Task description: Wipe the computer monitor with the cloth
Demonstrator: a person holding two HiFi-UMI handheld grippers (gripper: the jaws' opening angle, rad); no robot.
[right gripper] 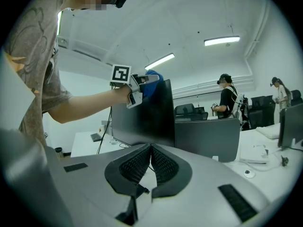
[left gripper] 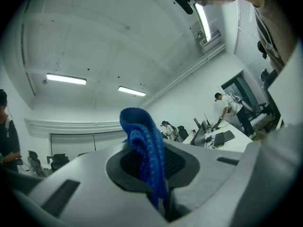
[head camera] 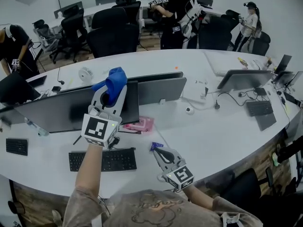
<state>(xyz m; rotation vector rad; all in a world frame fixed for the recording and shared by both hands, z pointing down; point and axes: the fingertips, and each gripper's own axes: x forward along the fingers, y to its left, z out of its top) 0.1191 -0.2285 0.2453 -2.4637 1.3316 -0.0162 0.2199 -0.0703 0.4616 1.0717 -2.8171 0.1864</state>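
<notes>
While clamped in L tool [head camera: 110, 94], blue cloth [head camera: 116, 79] near monitor [head camera: 61, 110] top edge; R tool [right gripper: 150, 150] closed, empty.

The blue cloth [head camera: 115, 82], bunched, sits pinched in the left gripper [head camera: 111, 94] at the top edge of the dark, upright monitor [head camera: 57, 111].

Blue cloth [head camera: 115, 82]; black monitor [head camera: 57, 110]; black keyboard [head camera: 102, 160]; white table [head camera: 218, 136]; pink packet [head camera: 141, 124]

Keyboard [head camera: 102, 160] — perhaps a pink packet [head camera: 140, 125].
</notes>
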